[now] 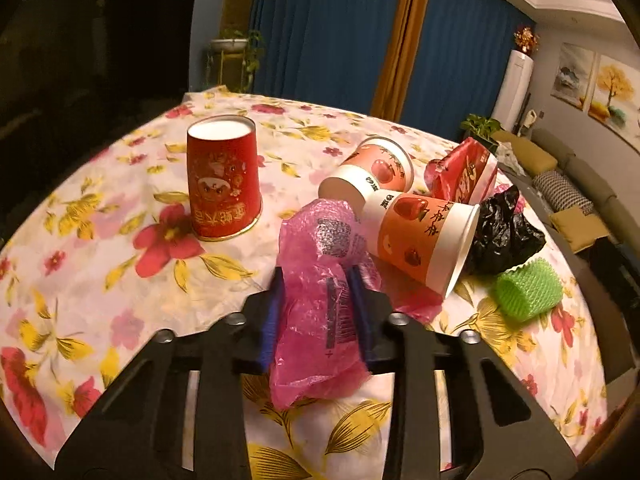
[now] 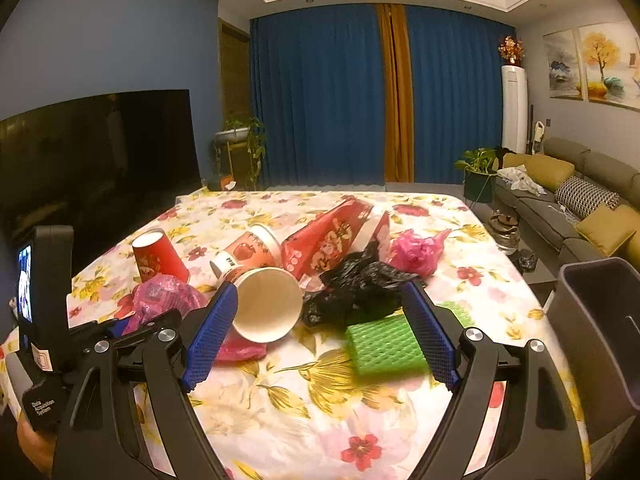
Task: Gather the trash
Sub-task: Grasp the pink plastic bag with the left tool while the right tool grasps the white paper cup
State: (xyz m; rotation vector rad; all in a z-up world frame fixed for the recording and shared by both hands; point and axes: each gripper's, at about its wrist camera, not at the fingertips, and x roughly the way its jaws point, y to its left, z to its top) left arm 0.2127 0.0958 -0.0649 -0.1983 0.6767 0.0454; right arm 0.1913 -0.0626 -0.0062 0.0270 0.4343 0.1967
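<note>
My left gripper (image 1: 318, 280) is shut on a crumpled pink plastic bag (image 1: 320, 312), held just above the floral tablecloth (image 1: 100, 240); the bag also shows in the right wrist view (image 2: 164, 296). My right gripper (image 2: 320, 300) is open and empty, its fingers on either side of a black plastic bag (image 2: 356, 292) and a green foam sleeve (image 2: 384, 346). An orange paper cup (image 2: 266, 304) lies on its side by the right gripper's left finger. A second orange cup (image 1: 376, 168), a red upside-down cup (image 1: 222, 180) and a red snack wrapper (image 1: 464, 176) lie behind.
A grey bin (image 2: 600, 332) stands off the table's right edge. Another pink bag (image 2: 416, 252) lies behind the black one. A sofa (image 2: 580, 200) is at right, a dark TV (image 2: 100, 152) at left, blue curtains behind.
</note>
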